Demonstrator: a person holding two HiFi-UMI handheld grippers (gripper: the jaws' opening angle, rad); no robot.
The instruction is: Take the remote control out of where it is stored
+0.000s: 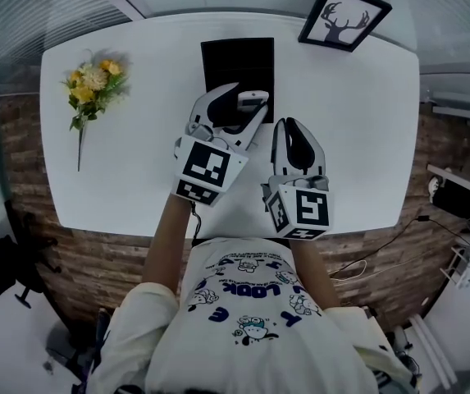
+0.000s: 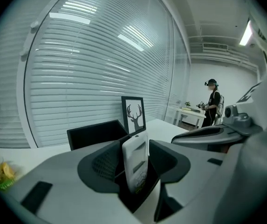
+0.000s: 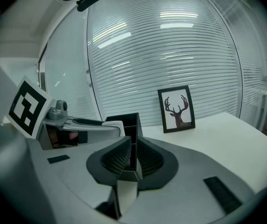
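Step in hand: the approach to the grasp. The remote control [image 2: 136,157] has not been lifted and stands in its storage.
Remote control: a white handset, upright and leaning slightly, its lower end down in a compartment of the black holder [image 1: 235,60] on the white bench [image 1: 358,121]. Its upper part rises above the holder's rim.
Left tool [image 1: 246,98]: jaws spread wide and empty of any grip. The left gripper view shows the remote control between the two dark pads, with a gap on each side.
Right tool [image 3: 132,160]: jaws drawn almost together on a thin black upright edge, judged to be the near wall or corner of the black holder. This reads as a steadying hold.
Remote relative to left tool: centred between the jaws, with the pads level with its lower and middle body. It sits slightly closer to one pad than the other, and no contact is visible.
Remote relative to right tool: apart. It stands to the left of that tool, beyond the clamped edge.
Next move, as judged: close the left tool squarely on the remote's two long sides, then draw it straight up along the compartment while the right tool keeps the holder down.
Risk, as judged: a skewed pull could drag the holder or jam the handset against the compartment wall.
Other things: a framed deer picture [image 1: 343,15] at the far right of the bench and a bunch of flowers [image 1: 93,84] at its left, both well apart from the work.
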